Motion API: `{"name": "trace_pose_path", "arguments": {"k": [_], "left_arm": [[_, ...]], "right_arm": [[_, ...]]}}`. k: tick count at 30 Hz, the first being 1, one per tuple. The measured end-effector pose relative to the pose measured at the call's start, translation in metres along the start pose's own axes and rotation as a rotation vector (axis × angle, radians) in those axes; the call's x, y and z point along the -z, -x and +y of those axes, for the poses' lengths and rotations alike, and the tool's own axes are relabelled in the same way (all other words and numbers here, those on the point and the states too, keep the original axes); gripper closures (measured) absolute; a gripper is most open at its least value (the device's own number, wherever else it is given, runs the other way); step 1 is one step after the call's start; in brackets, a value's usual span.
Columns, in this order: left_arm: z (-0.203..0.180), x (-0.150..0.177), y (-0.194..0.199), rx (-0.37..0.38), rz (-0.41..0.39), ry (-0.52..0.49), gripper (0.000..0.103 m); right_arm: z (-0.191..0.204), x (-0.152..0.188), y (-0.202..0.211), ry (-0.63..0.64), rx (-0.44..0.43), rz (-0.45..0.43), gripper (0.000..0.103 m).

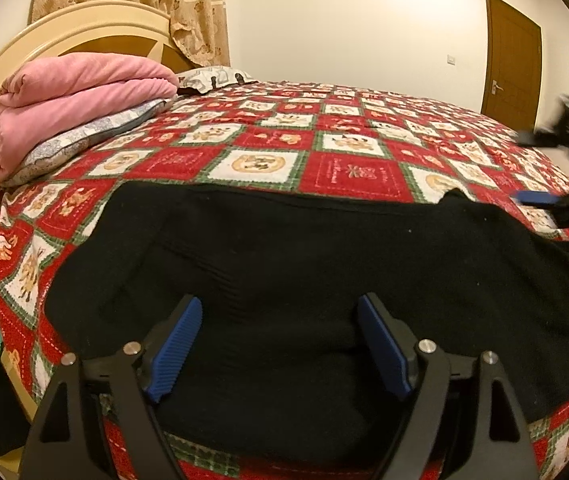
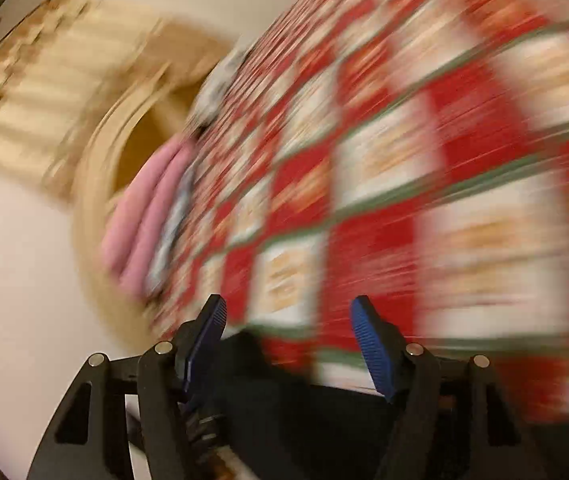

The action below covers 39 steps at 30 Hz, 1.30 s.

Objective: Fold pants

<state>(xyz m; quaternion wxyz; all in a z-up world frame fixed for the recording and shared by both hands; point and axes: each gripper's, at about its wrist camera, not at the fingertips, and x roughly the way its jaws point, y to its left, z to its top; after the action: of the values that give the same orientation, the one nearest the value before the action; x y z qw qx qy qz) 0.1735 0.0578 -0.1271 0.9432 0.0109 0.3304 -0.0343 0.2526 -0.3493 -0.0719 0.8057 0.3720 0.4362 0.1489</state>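
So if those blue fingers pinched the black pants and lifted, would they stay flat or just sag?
Probably sag. The black pants drape over the bed's near edge and show soft creases, so they look limp rather than stiff. The cloth looks thick and knit-like, so it is likely fairly heavy for clothing, and unlikely to slip from ribbed pads.

Right wrist view motion-smeared; bedspread point(image 2: 404, 160) pattern unreadable; dark cloth point(image 2: 304, 420), probably pants, edge-cropped.
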Motion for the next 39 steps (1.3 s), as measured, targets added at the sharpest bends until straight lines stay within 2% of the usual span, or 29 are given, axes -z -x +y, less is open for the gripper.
{"name": "trace_pose_path", "arguments": {"k": [1, 3, 5, 6, 7, 10, 13, 15, 17, 19, 20, 21, 22, 23, 24, 26, 31, 33, 36, 39], "left_arm": [[0.0, 0.0, 0.0, -0.003, 0.0, 0.003, 0.019], [0.0, 0.0, 0.0, -0.012, 0.0, 0.01, 0.017], [0.0, 0.0, 0.0, -0.022, 0.002, 0.018, 0.015], [0.001, 0.0, -0.001, -0.028, 0.003, 0.022, 0.012], [0.001, 0.0, -0.001, -0.033, 0.007, 0.028, 0.011], [0.003, -0.001, -0.003, -0.04, 0.017, 0.041, 0.009], [0.003, -0.001, -0.003, -0.053, 0.025, 0.048, 0.007], [0.003, -0.002, -0.003, -0.059, 0.028, 0.051, 0.007], [0.003, -0.002, -0.003, -0.063, 0.033, 0.053, 0.006], [0.003, -0.002, -0.003, -0.065, 0.037, 0.054, 0.006], [0.003, -0.002, -0.003, -0.066, 0.038, 0.054, 0.006], [0.002, -0.003, -0.004, -0.066, 0.039, 0.054, 0.006], [0.002, -0.003, -0.004, -0.066, 0.04, 0.052, 0.006], [0.002, -0.003, -0.004, -0.066, 0.039, 0.052, 0.006], [0.003, -0.003, -0.004, -0.066, 0.038, 0.051, 0.006], [0.003, -0.003, -0.004, -0.069, 0.036, 0.051, 0.005], [0.006, -0.004, -0.006, -0.076, 0.046, 0.061, 0.0], [0.006, -0.005, -0.007, -0.076, 0.051, 0.057, 0.0], [0.007, -0.006, -0.008, -0.069, 0.055, 0.052, 0.0], [0.007, -0.007, -0.008, -0.069, 0.056, 0.052, 0.0]], "right_arm": [[-0.01, 0.0, 0.024, -0.009, 0.061, -0.061, 0.037], [-0.038, 0.001, 0.084, -0.045, 0.238, -0.211, 0.037], [-0.064, -0.002, 0.125, -0.076, 0.448, -0.296, 0.036], [-0.081, -0.007, 0.147, -0.105, 0.608, -0.333, 0.036], [-0.094, -0.014, 0.16, -0.129, 0.684, -0.348, 0.036], [-0.133, -0.032, 0.187, -0.201, 0.8, -0.365, 0.036], [-0.154, -0.052, 0.174, -0.228, 0.871, -0.294, 0.035], [-0.155, -0.062, 0.165, -0.194, 0.934, -0.267, 0.022], [-0.155, -0.067, 0.153, -0.188, 1.009, -0.216, 0.022], [-0.155, -0.062, 0.157, -0.232, 0.989, -0.243, 0.025], [-0.156, -0.06, 0.163, -0.245, 0.98, -0.25, 0.039], [-0.157, -0.057, 0.17, -0.243, 0.982, -0.255, 0.06], [-0.16, -0.051, 0.174, -0.24, 0.967, -0.259, 0.069], [-0.163, -0.045, 0.179, -0.239, 0.934, -0.261, 0.085], [-0.167, -0.039, 0.188, -0.243, 0.889, -0.261, 0.095], [-0.171, -0.021, 0.213, -0.27, 0.744, -0.297, 0.096], [-0.152, 0.041, 0.286, -0.264, 0.528, -0.455, 0.096], [-0.144, 0.075, 0.315, -0.255, 0.479, -0.513, 0.096], [-0.155, 0.122, 0.342, -0.299, 0.408, -0.56, 0.096], [-0.182, 0.161, 0.35, -0.373, 0.397, -0.547, 0.096]]}}
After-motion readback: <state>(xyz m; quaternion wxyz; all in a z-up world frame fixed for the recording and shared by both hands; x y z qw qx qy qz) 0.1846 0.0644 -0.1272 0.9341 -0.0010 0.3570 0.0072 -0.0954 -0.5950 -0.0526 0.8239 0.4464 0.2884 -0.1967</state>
